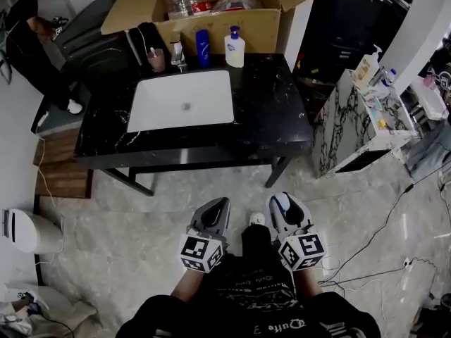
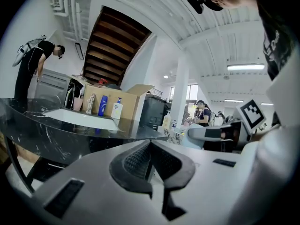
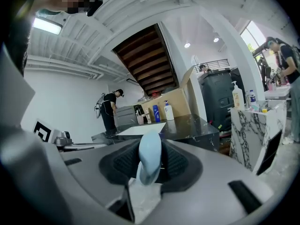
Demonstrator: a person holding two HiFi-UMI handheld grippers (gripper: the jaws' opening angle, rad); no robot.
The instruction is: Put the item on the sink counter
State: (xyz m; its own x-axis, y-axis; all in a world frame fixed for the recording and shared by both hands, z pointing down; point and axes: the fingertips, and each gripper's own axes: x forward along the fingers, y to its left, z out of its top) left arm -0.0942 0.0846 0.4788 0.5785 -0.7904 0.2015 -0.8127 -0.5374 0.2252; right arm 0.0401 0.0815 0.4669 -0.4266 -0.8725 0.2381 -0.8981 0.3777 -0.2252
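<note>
Right gripper view: blue item lengthwise between jaws, tip forward.

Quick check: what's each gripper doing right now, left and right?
Left gripper: closed, nothing between its jaws.
Right gripper: closed on a pale blue item.

A black sink counter stands ahead, its white basin set left of the middle. Along the back edge stand a pink cup, a blue bottle and a white pump bottle, with a cardboard box behind them. Well short of the front edge, over the pale floor, the left gripper and right gripper hang side by side. A pale blue item shows at the right one's tips.
</note>
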